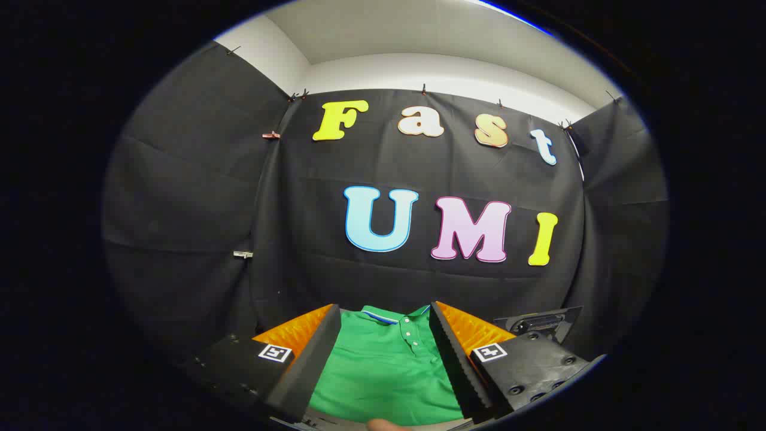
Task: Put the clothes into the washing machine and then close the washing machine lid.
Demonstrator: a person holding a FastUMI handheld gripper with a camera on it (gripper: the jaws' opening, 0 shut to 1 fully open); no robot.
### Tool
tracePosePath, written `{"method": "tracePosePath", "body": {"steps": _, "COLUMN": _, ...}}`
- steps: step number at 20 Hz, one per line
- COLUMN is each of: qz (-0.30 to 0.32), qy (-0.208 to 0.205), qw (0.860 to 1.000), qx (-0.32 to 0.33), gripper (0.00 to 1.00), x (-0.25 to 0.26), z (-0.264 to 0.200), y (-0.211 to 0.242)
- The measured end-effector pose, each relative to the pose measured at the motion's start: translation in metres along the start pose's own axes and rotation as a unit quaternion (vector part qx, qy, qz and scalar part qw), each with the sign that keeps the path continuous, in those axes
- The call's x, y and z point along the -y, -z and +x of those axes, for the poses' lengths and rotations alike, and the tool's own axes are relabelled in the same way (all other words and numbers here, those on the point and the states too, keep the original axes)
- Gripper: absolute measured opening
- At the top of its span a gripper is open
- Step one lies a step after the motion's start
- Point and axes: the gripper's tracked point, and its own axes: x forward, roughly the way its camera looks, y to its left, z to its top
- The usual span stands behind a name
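A green polo shirt [383, 371] with a white-striped collar and a buttoned placket lies spread out under the gripper, its collar pointing toward the booth wall. My gripper [384, 308] stands open over it with the fingers wide apart. The shirt's collar and chest show in the gap between them. The fingers [311, 359] hide the shirt's sides, and neither pad presses on the cloth.
Black cloth walls close the booth ahead and on both sides. Just beyond the right finger stands a dark grey panel [541, 323] with a recessed slot; I cannot tell what it belongs to. A person's fingertip [383, 425] shows at the shirt's near edge.
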Motion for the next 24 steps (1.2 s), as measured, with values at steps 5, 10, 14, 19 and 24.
{"method": "tracePosePath", "body": {"steps": 5, "qz": -0.004, "qy": 0.002, "qw": 1.0, "qx": 0.009, "gripper": 0.94, "x": 0.006, "z": -0.003, "y": -0.008}}
{"method": "tracePosePath", "body": {"steps": 10, "qz": -0.012, "qy": 0.001, "qw": 1.0, "qx": 0.01, "gripper": 0.94, "x": 0.009, "z": -0.003, "y": -0.008}}
{"method": "tracePosePath", "body": {"steps": 14, "qz": -0.017, "qy": -0.005, "qw": 1.0, "qx": -0.005, "gripper": 0.94, "x": 0.002, "z": -0.003, "y": 0.001}}
{"method": "tracePosePath", "body": {"steps": 19, "qz": -0.022, "qy": -0.009, "qw": 0.999, "qx": -0.03, "gripper": 0.94, "x": 0.001, "z": 0.002, "y": 0.012}}
{"method": "tracePosePath", "body": {"steps": 24, "qz": -0.023, "qy": 0.0, "qw": 0.999, "qx": -0.049, "gripper": 0.94, "x": 0.012, "z": 0.01, "y": 0.023}}
